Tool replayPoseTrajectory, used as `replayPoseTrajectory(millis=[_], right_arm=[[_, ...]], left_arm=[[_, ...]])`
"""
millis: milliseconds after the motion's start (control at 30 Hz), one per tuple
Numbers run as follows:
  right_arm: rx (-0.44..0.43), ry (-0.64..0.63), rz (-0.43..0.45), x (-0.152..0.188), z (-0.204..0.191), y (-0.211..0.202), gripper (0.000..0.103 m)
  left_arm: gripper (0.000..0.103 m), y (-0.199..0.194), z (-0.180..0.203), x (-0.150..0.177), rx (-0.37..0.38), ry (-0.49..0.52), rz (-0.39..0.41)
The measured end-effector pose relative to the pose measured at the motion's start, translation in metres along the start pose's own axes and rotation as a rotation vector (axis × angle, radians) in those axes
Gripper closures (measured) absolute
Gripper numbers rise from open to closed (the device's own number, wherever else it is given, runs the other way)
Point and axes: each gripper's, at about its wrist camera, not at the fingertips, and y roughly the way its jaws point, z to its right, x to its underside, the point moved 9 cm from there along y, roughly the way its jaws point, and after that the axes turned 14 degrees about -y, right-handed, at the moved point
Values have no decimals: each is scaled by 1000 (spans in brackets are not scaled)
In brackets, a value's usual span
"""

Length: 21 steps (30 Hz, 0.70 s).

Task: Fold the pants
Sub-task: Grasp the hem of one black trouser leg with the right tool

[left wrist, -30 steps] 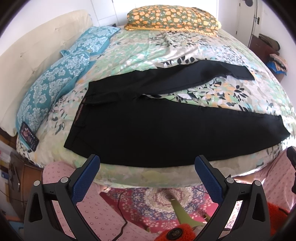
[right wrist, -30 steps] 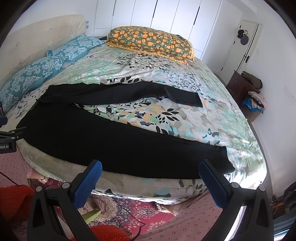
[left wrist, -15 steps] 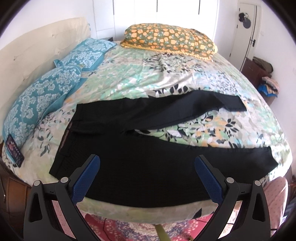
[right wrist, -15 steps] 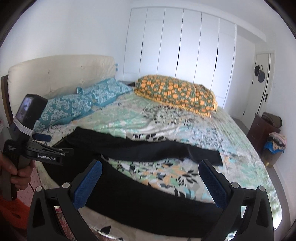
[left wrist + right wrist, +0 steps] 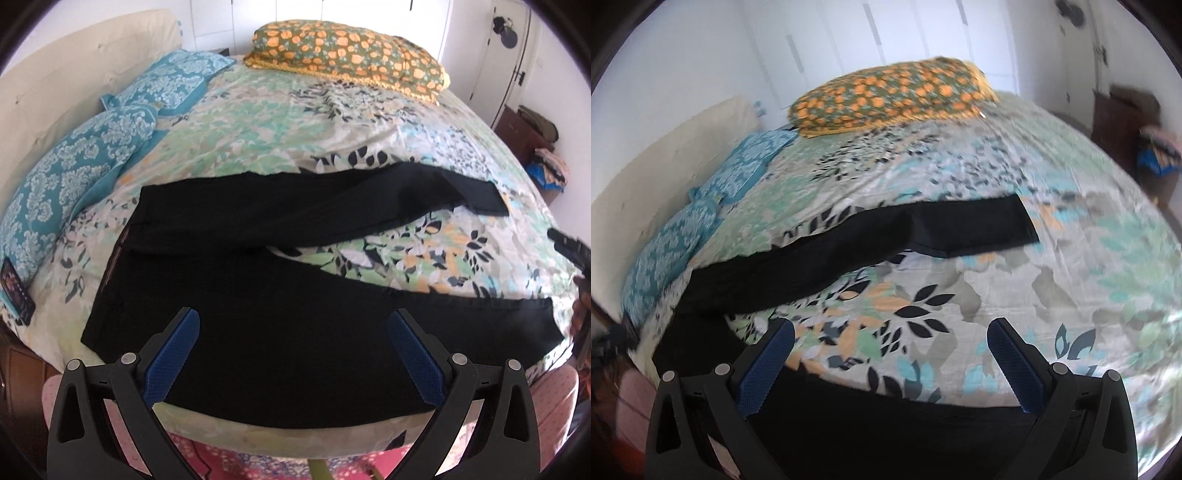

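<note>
Black pants (image 5: 280, 317) lie flat on the floral bedspread (image 5: 280, 122), waistband at the left, both legs spread apart toward the right. My left gripper (image 5: 293, 350) hangs open over the near leg by the bed's front edge, holding nothing. In the right wrist view the far leg (image 5: 871, 243) stretches across the middle and the near leg (image 5: 886, 435) lies under my right gripper (image 5: 890, 362), which is open and empty. The right wrist view is motion-blurred.
Two teal patterned pillows (image 5: 85, 173) lie along the left by a cream headboard (image 5: 66, 74). An orange-flowered pillow (image 5: 351, 48) sits at the far side. A phone (image 5: 14, 291) rests at the bed's left edge. A dark dresser with clothes (image 5: 532, 133) stands at right.
Both grippers moved forward and lower toward the bed, so the pants fill more of each view. The right gripper swung down over the near leg. Jaws stayed open.
</note>
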Motion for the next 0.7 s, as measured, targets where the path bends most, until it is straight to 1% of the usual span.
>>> replayPoseTrajectory(millis=[67,133,167,200,233,267,300,333,400,500,533,567,600,633,700], right_arm=[[-44,209,-14,-12,62,29,3],[-88,374,-10,-24,107,60,10],[-99,435,-8,-30,124,74,15],[-113,478,-10,-35,137,88,17],[-103,503,-15,-39,149,100,20],[-77,521,-10,-42,158,110,27],[-65,541,-9,-45,166,119,30],[-54,561,-14,-46,173,130,31],[-48,593,-17,-49,182,149,37],[-21,590,22,-61,191,164,37],[-6,582,23,-63,193,165,39],[26,565,10,-66,197,165,55],[57,539,-11,-67,200,162,87],[60,511,-19,-69,201,156,87],[97,409,-30,-73,200,137,87]], left_arm=[[1,10,-6,5,-13,-24,-36],[1,18,-10,7,-27,-51,-57],[1,22,-12,6,-32,-64,-63],[1,24,-13,4,-38,-76,-65],[1,25,-14,3,-42,-85,-64],[1,27,-15,1,-49,-92,-64],[1,29,-16,0,-55,-95,-65],[1,31,-16,-1,-64,-96,-68],[1,36,-15,-1,-83,-91,-76],[1,42,-15,1,-102,-81,-95],[1,45,-14,2,-107,-78,-106],[1,47,-13,4,-110,-75,-115],[1,49,-11,5,-113,-70,-126],[1,50,-10,6,-114,-65,-132],[1,50,-6,6,-111,-47,-127]])
